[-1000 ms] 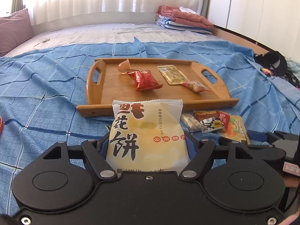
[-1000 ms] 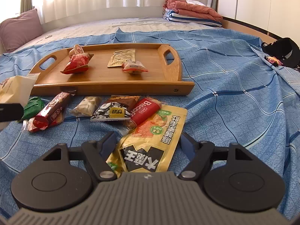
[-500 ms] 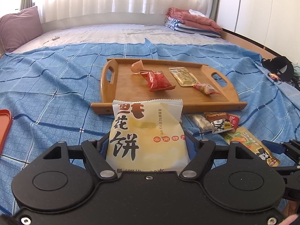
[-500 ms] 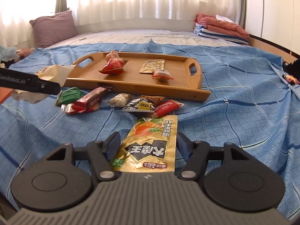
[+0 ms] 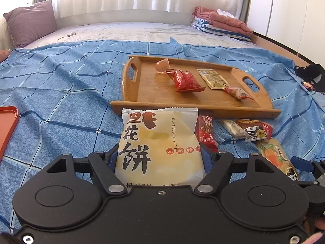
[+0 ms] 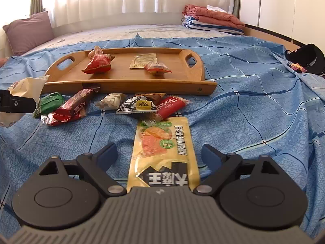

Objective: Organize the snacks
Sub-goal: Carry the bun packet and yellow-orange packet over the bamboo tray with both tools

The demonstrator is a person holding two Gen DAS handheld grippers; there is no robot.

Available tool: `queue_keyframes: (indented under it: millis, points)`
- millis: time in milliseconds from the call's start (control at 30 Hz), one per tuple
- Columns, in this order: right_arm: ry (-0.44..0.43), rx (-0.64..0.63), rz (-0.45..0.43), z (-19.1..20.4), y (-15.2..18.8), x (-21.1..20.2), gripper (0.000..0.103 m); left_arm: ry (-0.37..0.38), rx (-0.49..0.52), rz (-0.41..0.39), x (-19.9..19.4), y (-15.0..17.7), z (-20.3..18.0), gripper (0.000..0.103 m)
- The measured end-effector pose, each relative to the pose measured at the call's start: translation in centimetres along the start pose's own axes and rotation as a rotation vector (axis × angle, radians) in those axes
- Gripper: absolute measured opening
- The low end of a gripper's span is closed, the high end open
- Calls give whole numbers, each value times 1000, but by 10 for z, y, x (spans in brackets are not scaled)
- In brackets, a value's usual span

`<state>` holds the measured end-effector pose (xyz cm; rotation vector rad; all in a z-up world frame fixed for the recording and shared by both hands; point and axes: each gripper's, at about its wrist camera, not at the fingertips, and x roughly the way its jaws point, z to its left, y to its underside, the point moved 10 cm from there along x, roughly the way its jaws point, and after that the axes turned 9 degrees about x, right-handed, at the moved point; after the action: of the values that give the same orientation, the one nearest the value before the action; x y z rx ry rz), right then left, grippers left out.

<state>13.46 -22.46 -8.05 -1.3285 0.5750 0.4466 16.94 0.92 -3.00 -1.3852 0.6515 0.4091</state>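
Note:
My left gripper (image 5: pixel 160 154) is shut on a pale yellow cake packet (image 5: pixel 158 142), held up in front of the wooden tray (image 5: pixel 154 99). On the tray lie a red packet (image 5: pixel 184 80), a tan sachet (image 5: pixel 213 79), a small wrapped sweet (image 5: pixel 237 93) and a jelly cup (image 5: pixel 161 66). The jaws of my right gripper (image 6: pixel 158 152) are opening. A yellow pouch (image 6: pixel 162 146) lies flat on the bedsheet between them, and the pads stand clear of it. Loose snacks sit before the tray: a green packet (image 6: pixel 49 103), red bars (image 6: pixel 75 105), a white candy (image 6: pixel 110 101) and a red biscuit packet (image 6: pixel 170 106).
Blue checked sheet (image 6: pixel 254 122) covers the bed. An orange-red tray (image 5: pixel 8 126) lies at the far left. A purple pillow (image 5: pixel 30 22) and folded blankets (image 5: pixel 219 23) are at the head. A black cap (image 6: pixel 306 58) rests at the right edge.
The right jaws have spread apart and come off the yellow pouch, which now lies between them on the sheet. The left gripper keeps its packet; its view swung slightly left.

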Motion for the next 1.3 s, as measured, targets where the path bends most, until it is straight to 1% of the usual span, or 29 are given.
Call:
queue_keyframes:
  millis: [67, 133, 433, 533, 733, 967, 1033, 1133, 1300]
  points:
    - [-2, -2, -12, 4, -1, -2, 75, -1, -3, 2, 1, 1, 0, 73]
    - [-3, -7, -24, 5, -3, -6, 66, -1, -3, 0, 1, 1, -1, 73]
    - [-56, 35, -24, 3, -11, -28, 64, -12, -8, -20, -2, -6, 6, 73]
    - [-72, 41, -46, 2, -19, -39, 64, -19, -10, -28, -3, -10, 11, 73]
    - [-92, 39, -111, 3, -48, -49, 64, -31, -18, -50, -2, -27, 18, 73]
    - [-92, 34, -131, 5, -95, -24, 64, -26, -23, -71, 9, -64, 20, 73]
    - [-104, 37, -101, 5, -108, -9, 64, -27, -20, -79, 14, -78, 21, 73]
    - [-114, 76, -54, 3, -124, 16, 64, -26, -24, -77, 26, -98, 22, 73]
    - [-102, 80, -51, 1, -153, 44, 64, -14, -34, -47, 51, -125, 26, 73]
